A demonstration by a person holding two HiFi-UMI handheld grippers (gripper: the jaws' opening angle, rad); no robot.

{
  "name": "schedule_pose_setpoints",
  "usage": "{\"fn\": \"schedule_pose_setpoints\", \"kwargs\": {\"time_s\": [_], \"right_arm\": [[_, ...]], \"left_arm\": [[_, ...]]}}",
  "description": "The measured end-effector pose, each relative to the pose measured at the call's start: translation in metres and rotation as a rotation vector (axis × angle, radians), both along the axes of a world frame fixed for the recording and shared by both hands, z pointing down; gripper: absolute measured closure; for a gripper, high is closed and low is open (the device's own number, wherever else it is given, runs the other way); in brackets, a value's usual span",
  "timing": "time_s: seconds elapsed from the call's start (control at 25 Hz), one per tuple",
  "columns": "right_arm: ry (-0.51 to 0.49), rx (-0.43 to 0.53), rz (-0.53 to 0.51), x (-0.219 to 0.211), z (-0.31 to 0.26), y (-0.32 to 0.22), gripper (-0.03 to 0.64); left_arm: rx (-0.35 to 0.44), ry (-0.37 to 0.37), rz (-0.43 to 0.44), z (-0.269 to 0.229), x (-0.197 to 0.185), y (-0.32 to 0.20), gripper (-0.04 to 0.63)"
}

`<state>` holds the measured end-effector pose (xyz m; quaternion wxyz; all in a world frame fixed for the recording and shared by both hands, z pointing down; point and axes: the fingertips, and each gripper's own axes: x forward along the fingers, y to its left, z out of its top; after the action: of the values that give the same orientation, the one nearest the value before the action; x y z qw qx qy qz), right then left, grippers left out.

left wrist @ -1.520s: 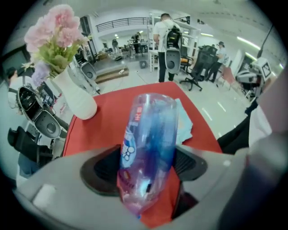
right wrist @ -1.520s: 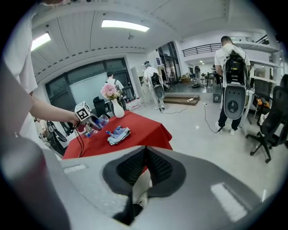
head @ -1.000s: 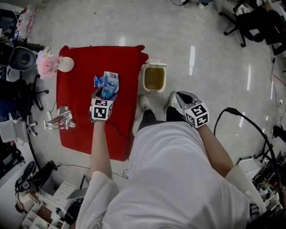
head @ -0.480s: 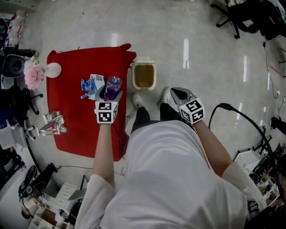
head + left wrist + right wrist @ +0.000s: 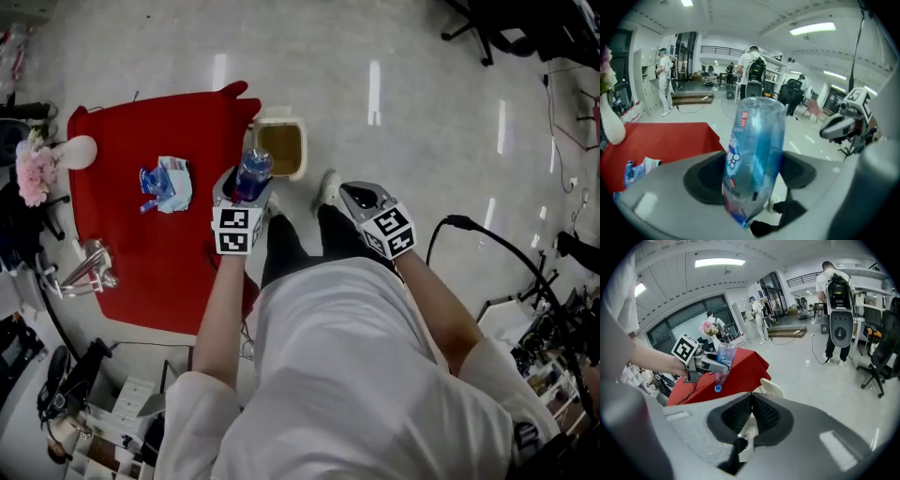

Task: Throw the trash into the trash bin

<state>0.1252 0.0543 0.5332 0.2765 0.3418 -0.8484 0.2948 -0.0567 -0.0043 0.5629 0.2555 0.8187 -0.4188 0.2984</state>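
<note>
Tongs on the left [image 5: 750,176] stand wide apart with their pads pressed on a clear plastic bottle [image 5: 754,150], which rides between them with its blue cap hanging low. Seen from the head, the left tongs [image 5: 242,189] carry the bottle [image 5: 251,172] just beside the trash bin [image 5: 280,117], at the bin's left side, over the near corner of the red counter [image 5: 159,253]. The right tongs [image 5: 751,414] have their jaws pressed together with nothing between them; they [image 5: 361,199] hang over the floor to the right of the bin and nearer the person. Left of the bin, a crumpled blue-and-white wrapper [image 5: 166,183] lies on the counter. Farther left of the bin, at the counter's far edge, stands a white vase [image 5: 77,150] of pink flowers.
</note>
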Motion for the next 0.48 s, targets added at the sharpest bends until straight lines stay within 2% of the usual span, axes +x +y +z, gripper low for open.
{"fn": "schedule_pose_setpoints", "kwargs": {"time_s": [0.24,0.48], "right_arm": [[-0.001,-0.032,0.003,0.015,0.022,0.001,0.615],[0.001,-0.071,0.015,0.029,0.064,-0.004,0.615]], "left_arm": [[-0.047,0.007,0.059,0.046,0.04,0.0,0.235],[-0.077,-0.001,0.012,0.108,0.047,-0.015,0.236]]}}
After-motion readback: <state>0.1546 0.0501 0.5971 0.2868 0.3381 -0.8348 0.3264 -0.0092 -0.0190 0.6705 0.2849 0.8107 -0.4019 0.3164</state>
